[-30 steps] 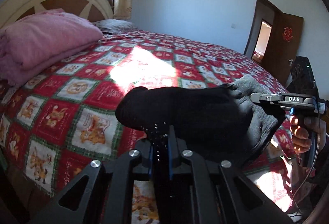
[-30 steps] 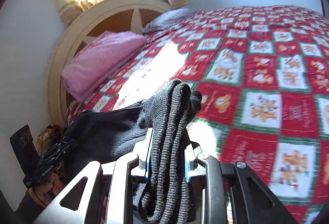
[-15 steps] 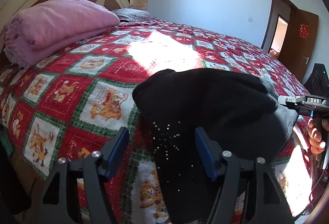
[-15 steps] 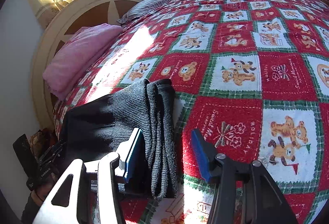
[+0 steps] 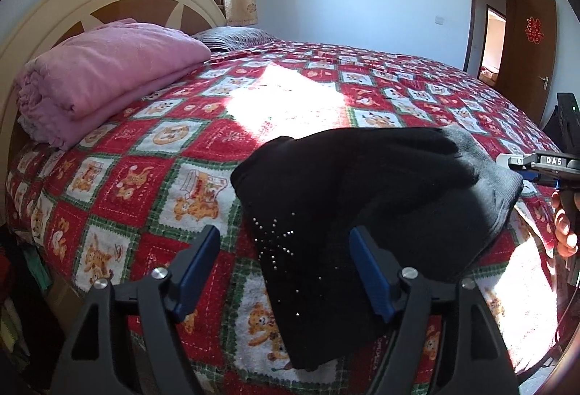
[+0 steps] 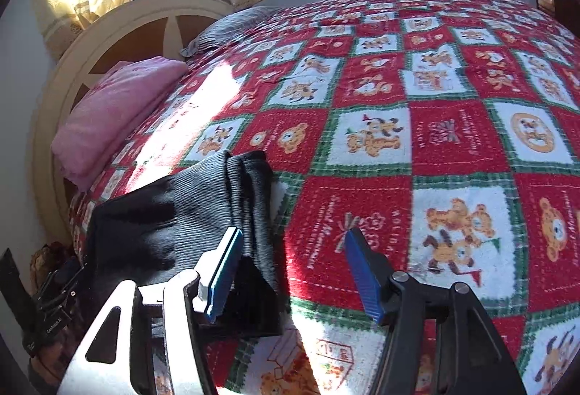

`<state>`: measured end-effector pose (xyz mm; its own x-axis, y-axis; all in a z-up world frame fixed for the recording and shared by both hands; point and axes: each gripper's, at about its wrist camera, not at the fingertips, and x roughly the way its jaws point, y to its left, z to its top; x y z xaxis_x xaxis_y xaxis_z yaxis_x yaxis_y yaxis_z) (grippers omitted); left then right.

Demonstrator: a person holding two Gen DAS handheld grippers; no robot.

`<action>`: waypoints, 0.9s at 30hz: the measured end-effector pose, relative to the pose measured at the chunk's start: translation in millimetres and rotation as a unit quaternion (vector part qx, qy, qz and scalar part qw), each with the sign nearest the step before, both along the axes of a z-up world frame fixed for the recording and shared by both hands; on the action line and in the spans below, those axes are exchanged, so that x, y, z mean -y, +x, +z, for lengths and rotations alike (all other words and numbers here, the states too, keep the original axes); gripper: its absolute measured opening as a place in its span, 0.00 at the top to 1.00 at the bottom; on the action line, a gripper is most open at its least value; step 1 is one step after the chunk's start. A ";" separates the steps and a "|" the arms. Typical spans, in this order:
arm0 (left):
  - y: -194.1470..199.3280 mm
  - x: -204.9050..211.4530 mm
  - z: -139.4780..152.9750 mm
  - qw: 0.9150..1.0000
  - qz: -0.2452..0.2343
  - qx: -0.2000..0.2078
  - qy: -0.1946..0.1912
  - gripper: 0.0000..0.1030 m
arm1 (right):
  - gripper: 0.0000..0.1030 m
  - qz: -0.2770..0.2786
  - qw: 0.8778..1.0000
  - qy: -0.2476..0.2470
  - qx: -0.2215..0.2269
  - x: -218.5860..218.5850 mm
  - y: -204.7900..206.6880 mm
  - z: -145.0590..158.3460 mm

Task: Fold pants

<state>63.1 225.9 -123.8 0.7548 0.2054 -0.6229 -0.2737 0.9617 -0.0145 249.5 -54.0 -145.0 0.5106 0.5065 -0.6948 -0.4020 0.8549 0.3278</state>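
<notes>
Both the left gripper (image 5: 284, 268) and right gripper (image 6: 293, 273) are opening; folded pants (image 5: 362, 199) seemingly lie free.

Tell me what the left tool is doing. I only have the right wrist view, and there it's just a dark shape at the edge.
Observer: The left tool is opening. The black end of the pants lies on the bed between its pads, not gripped.
Operator: Anything on that end of the fabric?
Observer: Small silver studs are scattered over it.
Operator: Can you see my tool from there?
Observer: Yes. The right tool is at the frame's right edge by the grey waistband. It is opening with nothing gripped, and a hand holds its handle.
</notes>
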 end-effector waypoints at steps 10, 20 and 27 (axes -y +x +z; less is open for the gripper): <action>-12.8 17.4 16.0 1.000 -0.012 0.008 0.003 0.25 | 0.41 -0.015 1.000 -0.001 0.009 21.4 -39.5 17.3; -49.4 41.4 65.5 0.996 -0.024 0.080 0.011 0.02 | 0.39 0.011 0.994 -0.035 0.107 28.7 -127.7 72.7; -62.6 60.4 87.1 0.992 -0.031 0.120 0.016 0.00 | 0.31 0.013 0.983 -0.045 0.180 39.7 -172.3 102.6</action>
<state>0.5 165.5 -36.7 0.8927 0.1696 -0.4174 -0.2054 0.9778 -0.0420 77.2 -93.7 -42.4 0.7192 0.4677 -0.5138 -0.5000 0.8619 0.0846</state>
